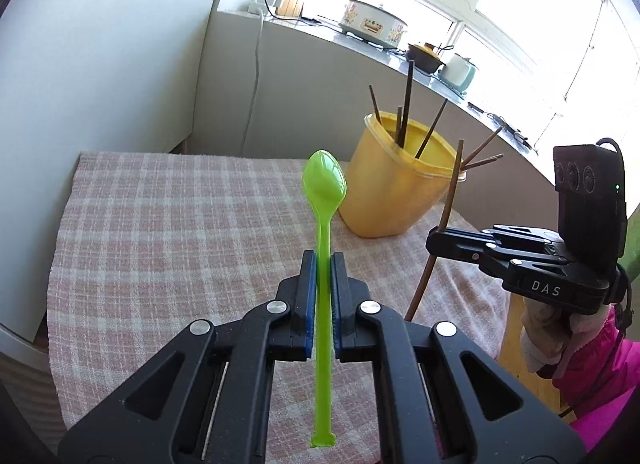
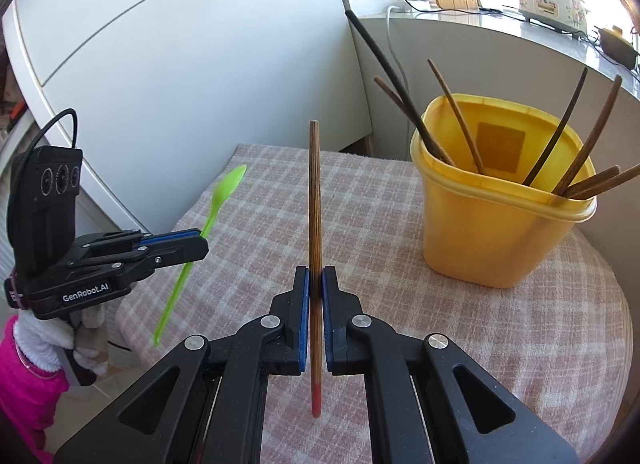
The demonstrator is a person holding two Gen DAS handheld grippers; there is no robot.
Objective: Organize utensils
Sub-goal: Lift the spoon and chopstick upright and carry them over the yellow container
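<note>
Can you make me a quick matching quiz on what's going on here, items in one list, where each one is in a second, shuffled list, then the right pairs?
Things:
1. green plastic spoon
2. wooden chopstick with a red end
3. yellow plastic container
4. flowered electric cooker

Places:
A. on the windowsill counter
B. clamped in the right gripper
C. on the checked cloth, holding chopsticks
D. clamped in the left gripper

Pairs: 1-D, 2-B, 3-C, 4-A
</note>
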